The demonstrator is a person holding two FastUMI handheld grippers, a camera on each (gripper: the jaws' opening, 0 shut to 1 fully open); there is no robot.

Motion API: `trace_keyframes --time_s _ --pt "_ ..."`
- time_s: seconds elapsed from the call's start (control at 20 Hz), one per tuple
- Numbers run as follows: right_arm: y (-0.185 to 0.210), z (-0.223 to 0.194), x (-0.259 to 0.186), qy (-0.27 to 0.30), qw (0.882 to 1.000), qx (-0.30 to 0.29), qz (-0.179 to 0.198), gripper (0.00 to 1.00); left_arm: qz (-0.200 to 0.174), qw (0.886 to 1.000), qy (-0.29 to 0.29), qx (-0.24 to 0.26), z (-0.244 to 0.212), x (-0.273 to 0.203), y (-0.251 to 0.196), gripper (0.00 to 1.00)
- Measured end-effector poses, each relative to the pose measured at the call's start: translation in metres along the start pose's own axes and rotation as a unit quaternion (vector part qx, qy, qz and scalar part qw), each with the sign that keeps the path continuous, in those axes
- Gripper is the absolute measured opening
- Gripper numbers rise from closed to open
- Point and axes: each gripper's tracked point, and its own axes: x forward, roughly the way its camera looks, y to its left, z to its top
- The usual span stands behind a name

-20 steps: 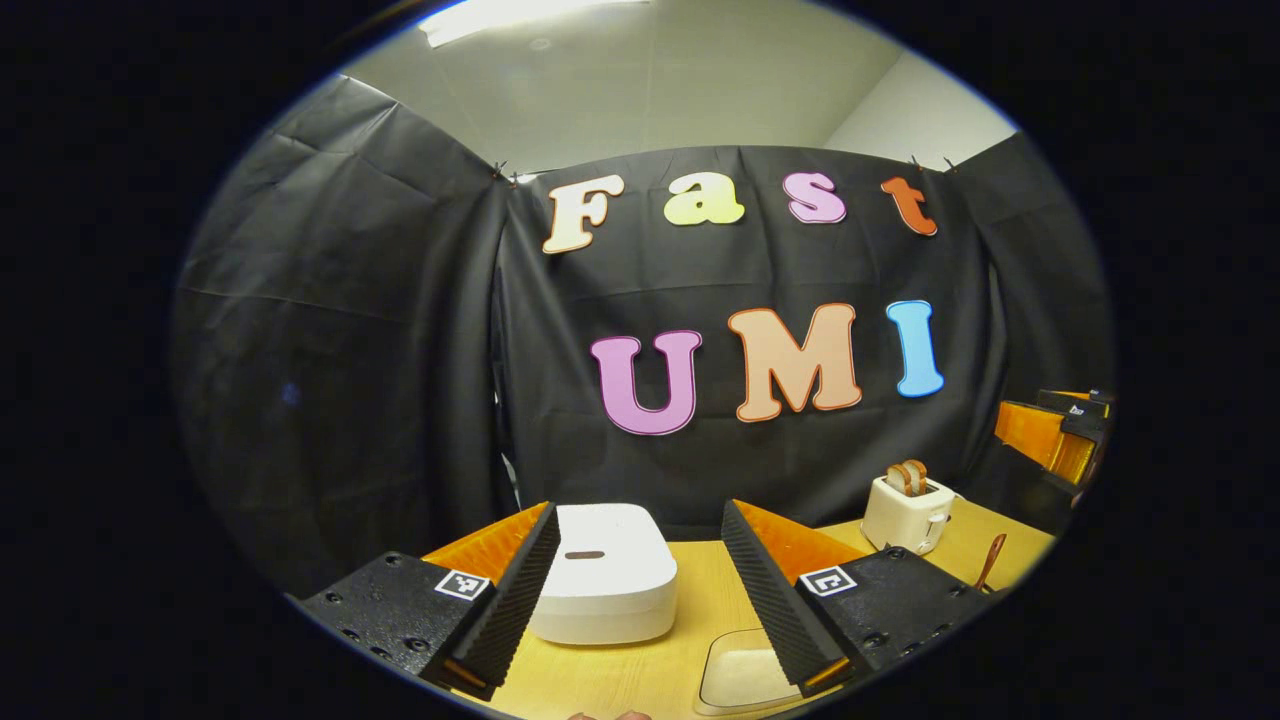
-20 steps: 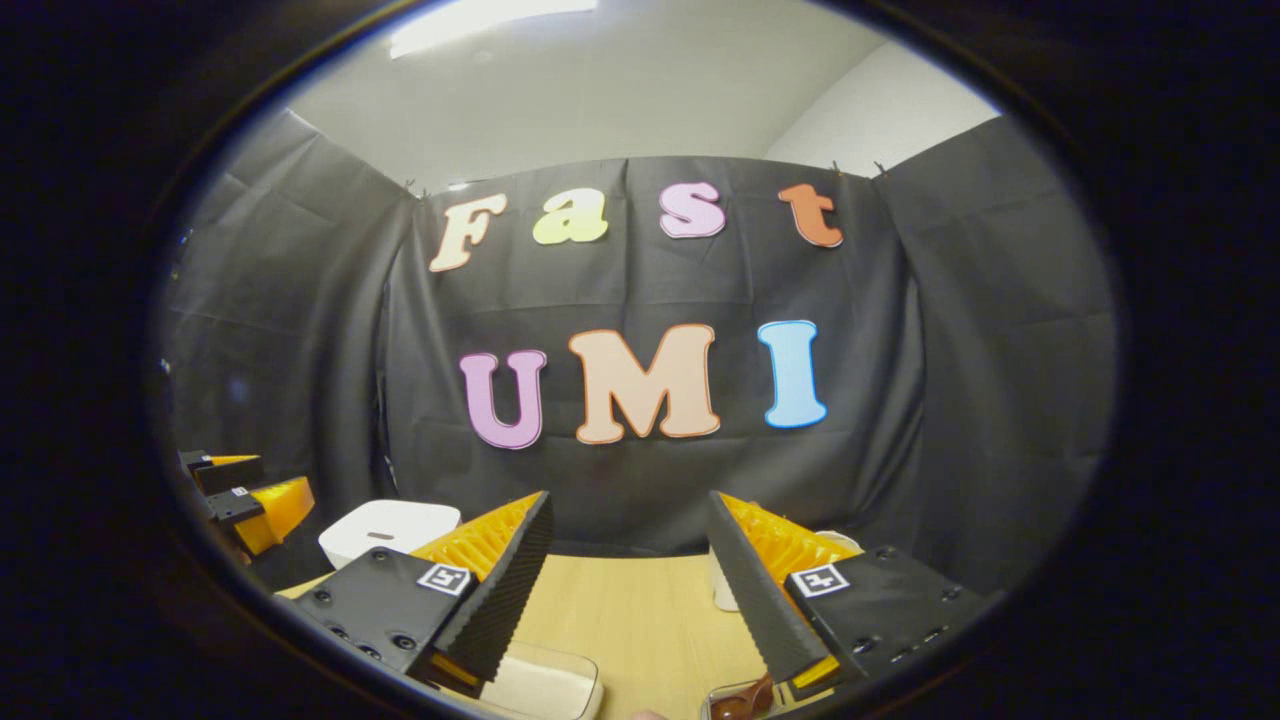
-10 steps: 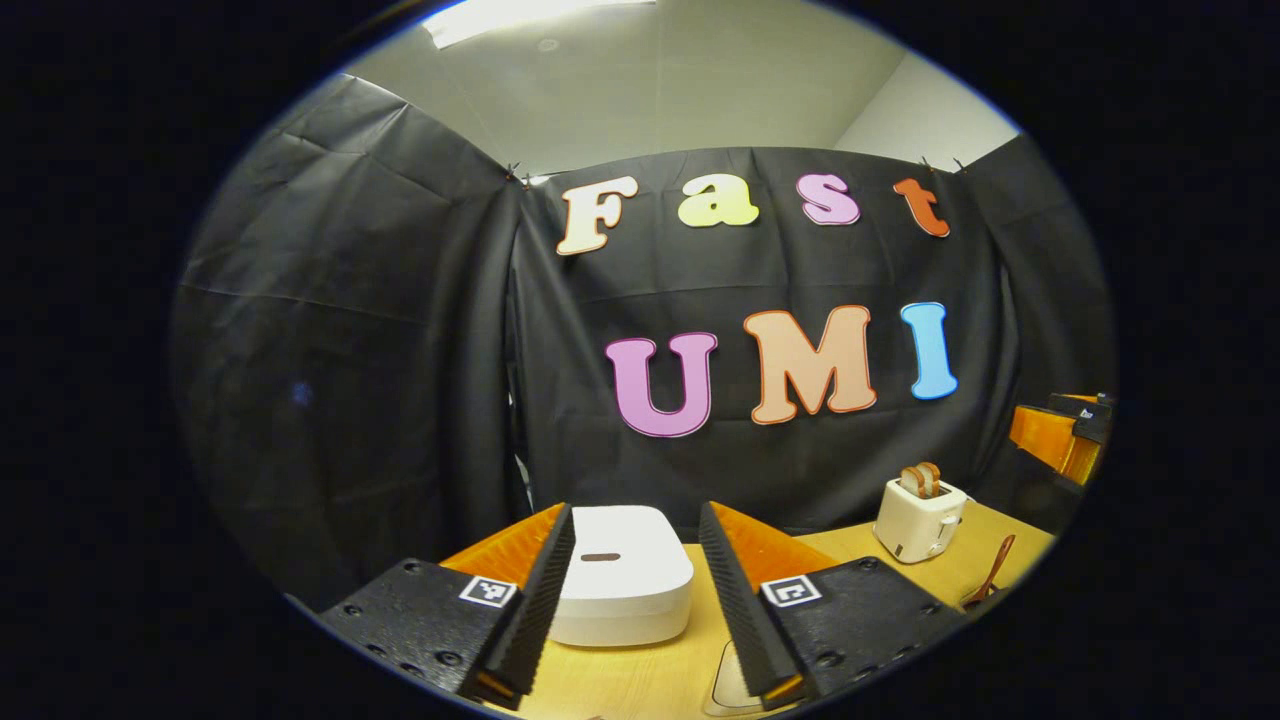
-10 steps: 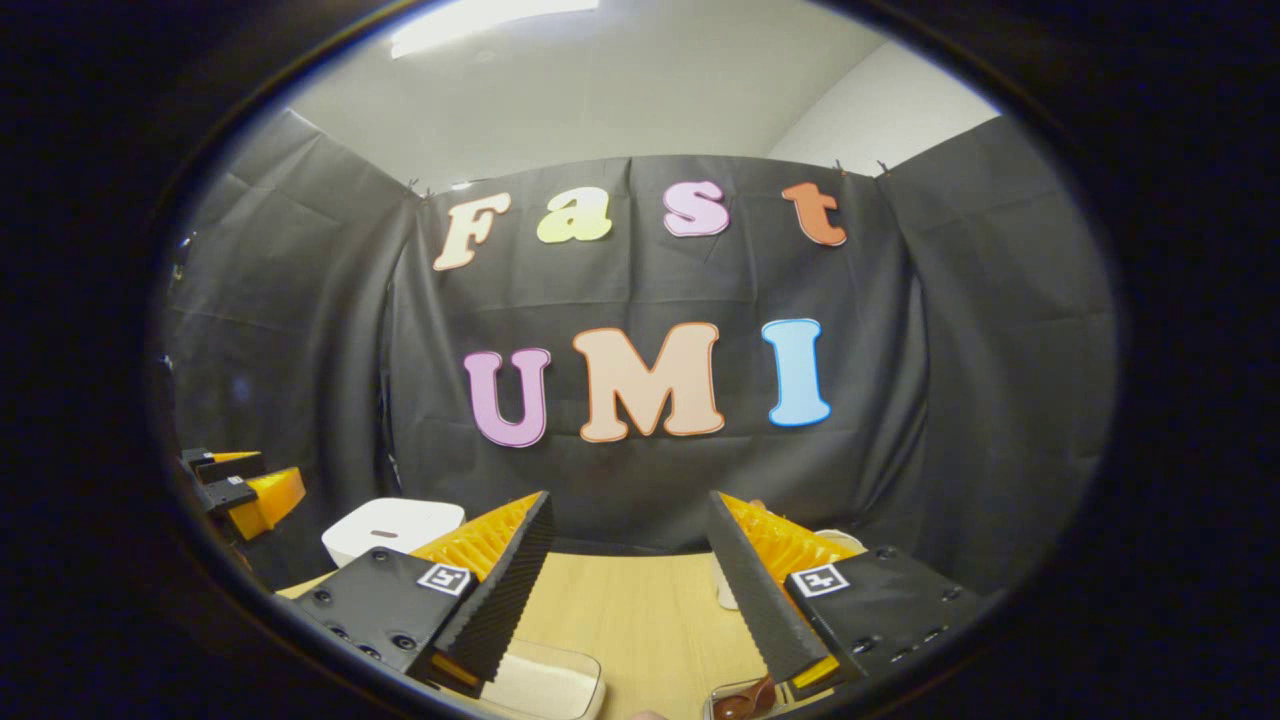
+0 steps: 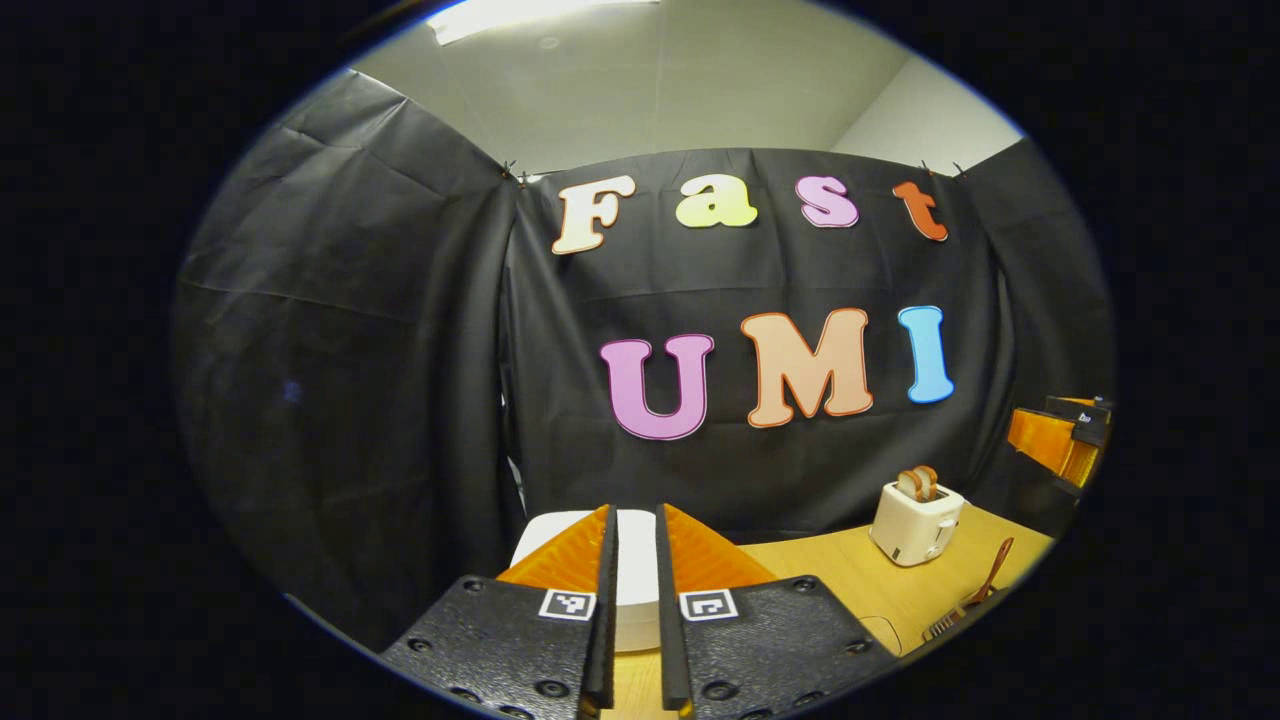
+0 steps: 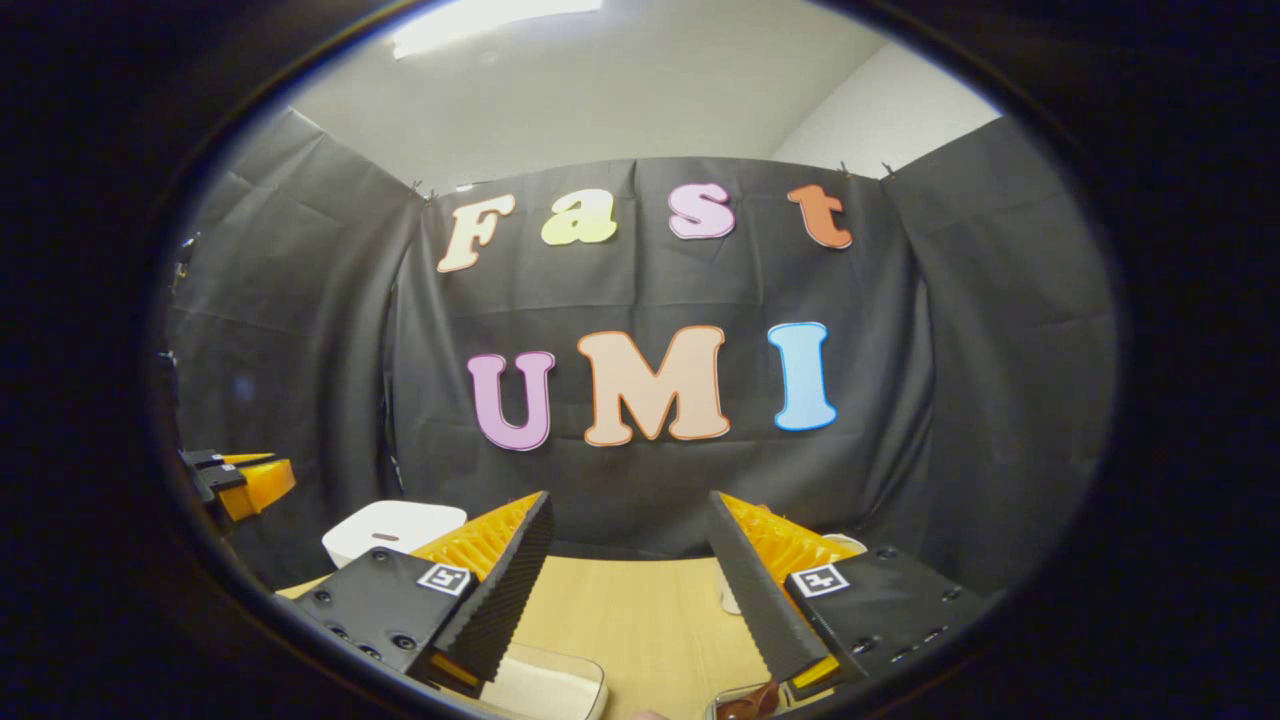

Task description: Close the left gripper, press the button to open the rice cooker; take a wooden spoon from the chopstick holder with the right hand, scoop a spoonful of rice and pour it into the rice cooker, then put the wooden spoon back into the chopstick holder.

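Step 1: your left tool (image 5: pixel 636 610) has fingers nearly together, nothing btwn, aimed at the rice cooker (image 5: pixel 632 570). Next, press its button. Right tool (image 6: pixel 628 585) hangs wide apart.

Nothing readable as words, numbers or a brand can be made out. The left gripper (image 5: pixel 634 510) and the right gripper (image 6: pixel 628 497) each carry small square black-and-white coded tags (image 5: pixel 567 604) near the finger bases, bearing block patterns, not letters.
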Motion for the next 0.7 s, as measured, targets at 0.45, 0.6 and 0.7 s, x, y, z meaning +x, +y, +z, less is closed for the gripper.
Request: trace_keyframes --time_s 0.45,0.6,0.7 --pt "0.000 -0.006 0.003 0.005 1.000 -0.004 -0.010 1.00 -0.021 0.999 0.018 -0.034 -0.015 0.027 0.006 0.00" --pt "0.000 -0.006 0.003 0.007 1.000 -0.008 -0.017 0.99 -0.016 0.998 0.030 -0.045 -0.024 0.045 0.021 0.00" --pt "0.000 -0.005 0.002 0.007 1.000 -0.012 -0.022 1.00 -0.016 0.998 0.038 -0.052 -0.029 0.059 0.029 0.00"
